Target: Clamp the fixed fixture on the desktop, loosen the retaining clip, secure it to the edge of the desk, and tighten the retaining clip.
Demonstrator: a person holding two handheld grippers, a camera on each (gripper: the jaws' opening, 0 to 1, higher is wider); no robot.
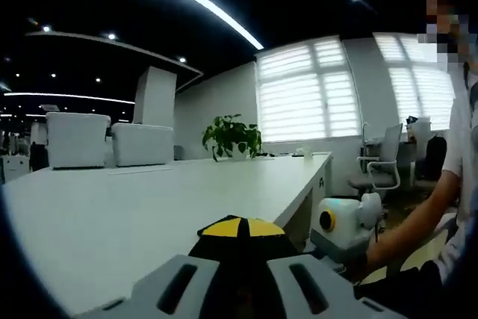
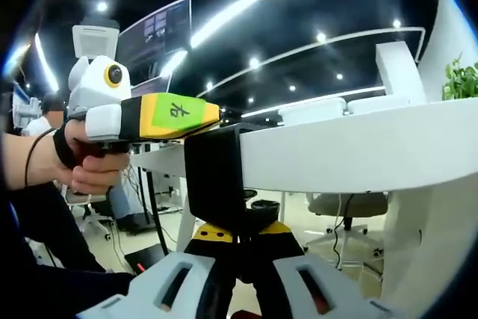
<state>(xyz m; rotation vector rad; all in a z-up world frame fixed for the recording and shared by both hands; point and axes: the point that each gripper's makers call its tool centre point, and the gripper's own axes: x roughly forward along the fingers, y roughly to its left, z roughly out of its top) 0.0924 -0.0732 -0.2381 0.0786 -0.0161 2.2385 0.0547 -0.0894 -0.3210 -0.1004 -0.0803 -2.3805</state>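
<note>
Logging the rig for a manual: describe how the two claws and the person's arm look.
Each claw has pale grey jaw bases with slots and yellow-and-black tips: the left claw, the right claw. From the right gripper view, the left one has a white body, a yellow-green label with a black character, and a black strap on the wrist.

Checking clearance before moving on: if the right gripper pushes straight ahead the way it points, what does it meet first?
Probably the black fixture hooked over the desk edge; the right gripper already sits just beneath it, possibly gripping its lower part. Depth is unclear.
</note>
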